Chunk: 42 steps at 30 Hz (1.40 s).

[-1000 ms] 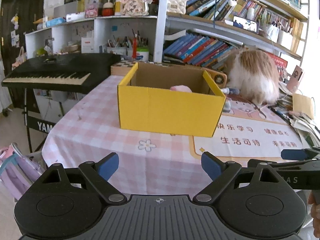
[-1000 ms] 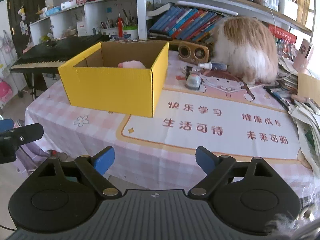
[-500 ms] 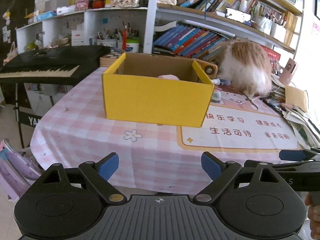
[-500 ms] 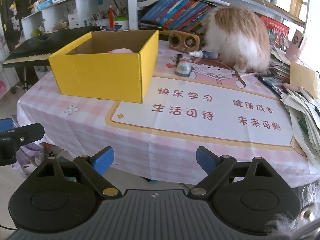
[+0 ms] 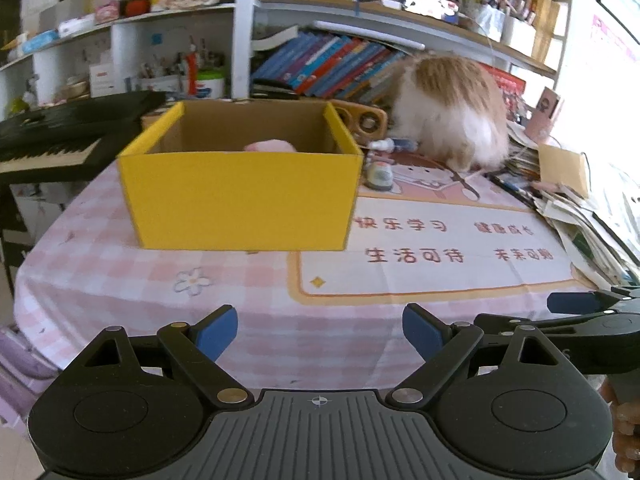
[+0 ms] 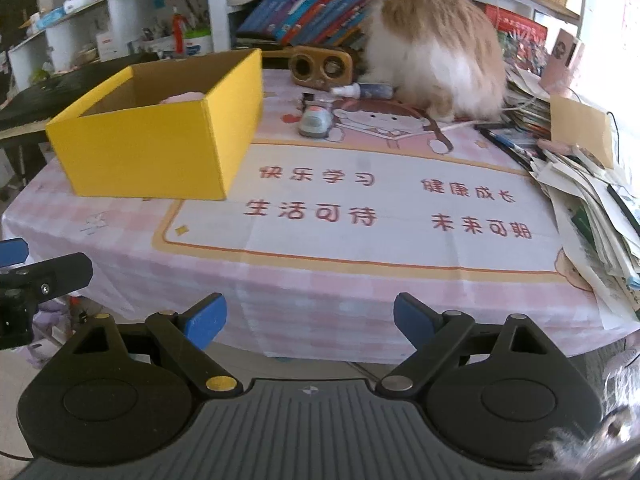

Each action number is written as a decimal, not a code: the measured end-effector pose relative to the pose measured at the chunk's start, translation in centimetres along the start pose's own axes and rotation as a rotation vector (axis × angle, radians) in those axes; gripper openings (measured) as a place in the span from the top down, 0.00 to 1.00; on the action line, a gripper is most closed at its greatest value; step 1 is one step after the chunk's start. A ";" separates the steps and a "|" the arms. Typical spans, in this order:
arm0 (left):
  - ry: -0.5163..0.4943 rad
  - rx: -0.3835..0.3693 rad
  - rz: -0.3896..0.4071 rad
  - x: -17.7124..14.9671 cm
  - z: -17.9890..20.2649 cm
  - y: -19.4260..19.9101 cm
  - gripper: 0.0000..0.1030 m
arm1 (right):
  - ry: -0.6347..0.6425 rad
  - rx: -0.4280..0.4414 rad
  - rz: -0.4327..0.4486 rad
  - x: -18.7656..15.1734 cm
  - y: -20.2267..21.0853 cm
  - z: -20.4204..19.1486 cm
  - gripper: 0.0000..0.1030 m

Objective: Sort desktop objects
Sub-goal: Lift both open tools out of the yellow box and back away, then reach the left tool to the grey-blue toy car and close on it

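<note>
Left wrist view shows the bench [image 5: 120, 280], covered in a pink checked cloth with a printed mat [image 5: 432, 256] laid over its right half. Largest item on it is the yellow box [image 5: 240, 196], open-topped, standing on the cloth at the left, with its right corner at the mat's edge. A fluffy orange-and-white cat [image 6: 436, 56] sits at the far side of the mat, against the bookshelf. A loose pile of papers [image 6: 600, 208] occupies the right edge of the bench.

Inside the box, a pink object [image 5: 270, 146] shows only as a rounded top over the front wall; its type cannot be told. Items judged still unsorted lie just beyond the box's far right corner, near the cat: a wooden speaker [image 6: 322, 68], a small spray bottle [image 6: 360, 90] lying on its side, and a small grey rounded item [image 6: 316, 120].

Left tongs [image 5: 320, 330] stand wide open and empty, at the near edge of the bench. Right tongs [image 6: 310, 320] are likewise open and empty.

Step in hand, by judgement: approach for a pick. The next move calls for reaching across the mat to the small items, then centring one between the blue pads before closing. The cat sits close to them; clearance is tight.
</note>
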<state>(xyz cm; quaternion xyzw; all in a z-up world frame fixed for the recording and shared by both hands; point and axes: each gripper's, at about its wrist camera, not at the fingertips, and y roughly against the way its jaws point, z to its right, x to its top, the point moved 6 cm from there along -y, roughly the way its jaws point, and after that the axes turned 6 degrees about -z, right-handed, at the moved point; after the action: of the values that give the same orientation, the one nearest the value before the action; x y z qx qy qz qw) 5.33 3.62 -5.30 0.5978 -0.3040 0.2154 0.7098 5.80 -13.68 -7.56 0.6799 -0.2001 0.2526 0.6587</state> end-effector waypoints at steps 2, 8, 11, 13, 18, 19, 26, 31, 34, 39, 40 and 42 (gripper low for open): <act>-0.014 -0.011 -0.009 0.2 0.9 -0.7 0.11 | -0.012 -0.005 -0.007 0.1 -0.3 0.9 0.12; -0.044 -0.040 -0.027 1.3 3.3 -2.6 0.11 | -0.049 -0.025 -0.026 0.5 -1.3 3.7 0.12; -0.055 -0.054 -0.036 1.9 4.6 -3.6 0.11 | -0.064 -0.033 -0.034 0.9 -2.0 5.2 0.12; -0.063 -0.063 -0.041 2.4 5.4 -4.3 0.11 | -0.070 -0.036 -0.040 1.3 -2.4 6.0 0.12; -0.072 -0.078 -0.052 3.4 7.4 -6.1 0.11 | -0.077 -0.030 -0.046 2.5 -3.5 8.0 0.12; -0.073 -0.079 -0.054 3.7 7.9 -6.4 0.11 | -0.079 -0.026 -0.047 2.8 -3.7 8.4 0.12; -0.077 -0.085 -0.068 5.2 10.7 -9.1 0.11 | -0.088 -0.003 -0.048 5.0 -5.5 11.4 0.13; -0.062 -0.063 -0.077 6.4 12.1 -11.1 0.12 | -0.071 0.027 -0.049 6.9 -7.1 13.0 0.13; -0.048 -0.044 -0.074 7.2 12.8 -12.1 0.12 | -0.056 0.046 -0.051 8.1 -8.0 13.9 0.14; -0.014 0.001 -0.060 8.8 13.3 -14.0 0.12 | -0.029 0.077 -0.048 10.4 -9.9 15.4 0.14; -0.006 0.013 -0.057 9.2 13.4 -14.4 0.15 | -0.024 0.082 -0.048 10.8 -10.2 15.6 0.14; 0.011 0.036 -0.050 10.0 13.4 -15.4 0.19 | -0.012 0.088 -0.045 11.7 -10.9 16.1 0.14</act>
<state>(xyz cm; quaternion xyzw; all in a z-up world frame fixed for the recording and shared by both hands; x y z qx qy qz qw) 20.54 -13.04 -8.15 0.6169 -0.2812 0.2063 0.7056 22.94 -28.43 -9.21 0.7142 -0.1775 0.2421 0.6323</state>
